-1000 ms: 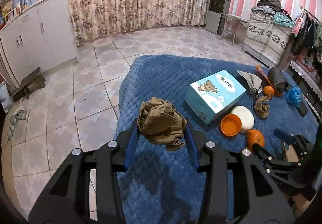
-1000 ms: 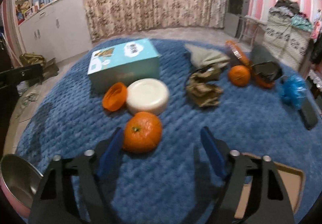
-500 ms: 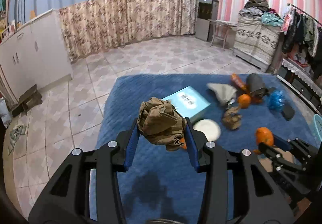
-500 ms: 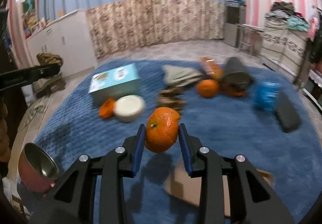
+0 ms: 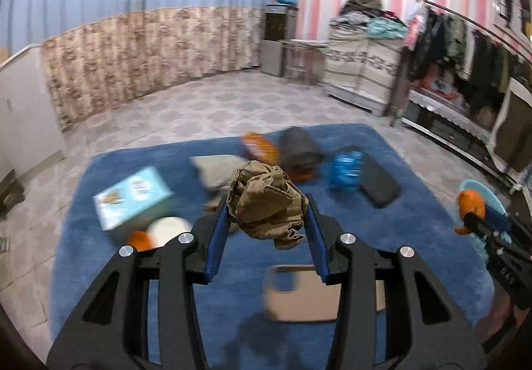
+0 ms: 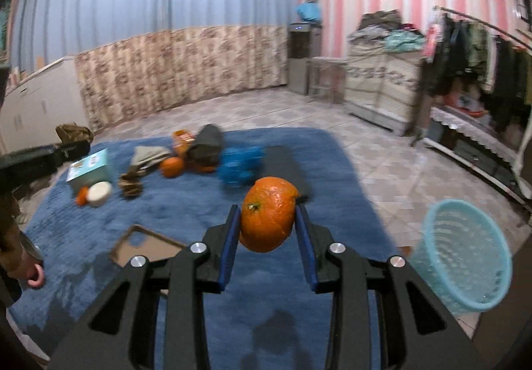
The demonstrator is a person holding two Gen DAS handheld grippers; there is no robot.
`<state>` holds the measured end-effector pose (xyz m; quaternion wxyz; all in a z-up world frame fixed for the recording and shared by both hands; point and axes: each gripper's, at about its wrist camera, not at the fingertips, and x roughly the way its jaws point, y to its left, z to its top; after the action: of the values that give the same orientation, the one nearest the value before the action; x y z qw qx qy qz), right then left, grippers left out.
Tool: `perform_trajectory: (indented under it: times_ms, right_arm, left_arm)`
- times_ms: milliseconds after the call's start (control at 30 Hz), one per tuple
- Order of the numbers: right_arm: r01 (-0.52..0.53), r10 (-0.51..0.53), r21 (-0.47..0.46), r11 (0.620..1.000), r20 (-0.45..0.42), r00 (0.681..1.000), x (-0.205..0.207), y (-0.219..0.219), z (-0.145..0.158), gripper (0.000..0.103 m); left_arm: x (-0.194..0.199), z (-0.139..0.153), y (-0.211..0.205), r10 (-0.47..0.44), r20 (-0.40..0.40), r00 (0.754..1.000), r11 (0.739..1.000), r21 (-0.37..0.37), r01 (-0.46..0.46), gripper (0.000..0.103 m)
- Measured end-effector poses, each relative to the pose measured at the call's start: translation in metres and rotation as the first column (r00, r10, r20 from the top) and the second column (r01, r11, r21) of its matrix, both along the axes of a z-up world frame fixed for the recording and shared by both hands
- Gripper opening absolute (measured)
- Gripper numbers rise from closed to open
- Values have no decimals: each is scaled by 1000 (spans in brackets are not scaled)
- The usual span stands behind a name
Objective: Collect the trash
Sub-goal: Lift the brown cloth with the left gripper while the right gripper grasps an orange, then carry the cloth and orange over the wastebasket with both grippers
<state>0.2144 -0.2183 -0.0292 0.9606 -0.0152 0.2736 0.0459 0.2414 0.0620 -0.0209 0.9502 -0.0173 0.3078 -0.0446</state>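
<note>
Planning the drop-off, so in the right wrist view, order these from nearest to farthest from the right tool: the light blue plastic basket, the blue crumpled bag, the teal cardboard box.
1. Light blue plastic basket, on the floor, lower right of the right tool.
2. Blue crumpled bag, on the rug straight ahead.
3. Teal cardboard box, far left on the rug.

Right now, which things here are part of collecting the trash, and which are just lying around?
Part of the job:
- crumpled brown paper in the left gripper
- orange peel in the right gripper
- light blue basket

Lying about:
- teal box
- grey cloth
- black case
- blue rug
</note>
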Motion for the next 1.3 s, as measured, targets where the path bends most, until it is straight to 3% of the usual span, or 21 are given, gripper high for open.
perform_trajectory:
  times_ms: [267, 667, 900, 1233, 1300]
  right_arm:
    - [194, -195, 25, 981, 22, 981, -26, -111, 7, 34]
    - [449, -451, 59, 892, 24, 892, -39, -239, -18, 34]
    - [520, -523, 80, 850, 21, 852, -33, -272, -38, 34]
    - [599, -601, 105, 794, -13, 799, -43, -319, -56, 34]
    - [610, -612, 104, 786, -17, 791, -43, -327, -58, 34]
  left_arm:
    - [7, -3, -128, -200, 26, 979, 980, 20, 200, 42]
    - [16, -18, -273, -408, 70, 910, 913, 20, 408, 43]
    - [23, -39, -341, -504, 72, 861, 864, 48, 501, 43]
    - [41, -64, -439, -649, 60, 759, 761, 36, 648, 43]
    - [46, -71, -453, -658, 47, 752, 753, 39, 656, 43]
